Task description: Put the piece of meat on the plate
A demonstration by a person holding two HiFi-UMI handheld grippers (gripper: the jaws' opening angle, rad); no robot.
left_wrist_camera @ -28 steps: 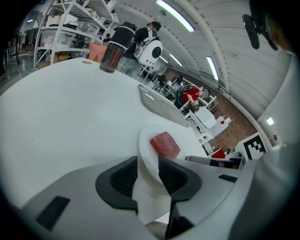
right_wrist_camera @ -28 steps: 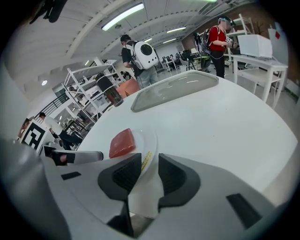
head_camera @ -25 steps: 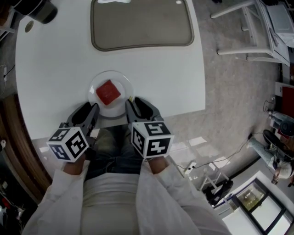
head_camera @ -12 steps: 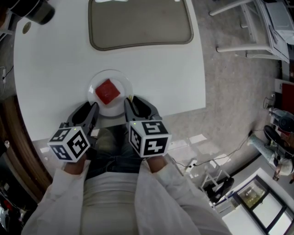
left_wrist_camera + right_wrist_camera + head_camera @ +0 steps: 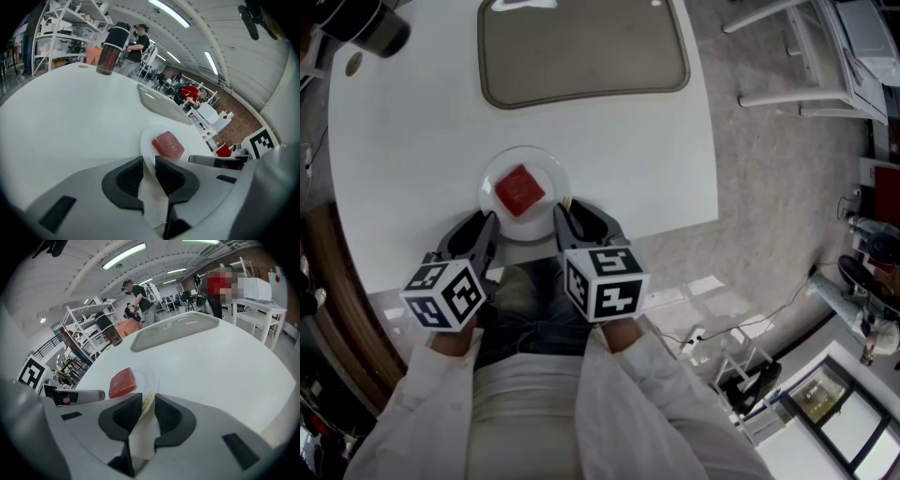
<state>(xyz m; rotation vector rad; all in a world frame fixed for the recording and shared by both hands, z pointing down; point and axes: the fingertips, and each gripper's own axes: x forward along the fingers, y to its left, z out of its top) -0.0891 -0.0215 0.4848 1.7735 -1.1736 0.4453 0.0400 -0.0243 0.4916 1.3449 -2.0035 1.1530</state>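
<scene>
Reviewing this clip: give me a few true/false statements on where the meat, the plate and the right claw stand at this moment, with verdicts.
1. The red block-shaped piece of meat lies on the round white plate. True.
2. The right claw is clamped on the meat. False: its jaws stand slightly apart and empty, short of the meat.
3. The plate sits on the grey rounded tray. False: it sits on the white table, nearer the person than the tray.
4. A dark cylindrical container stands at the table's far left. True.
</scene>
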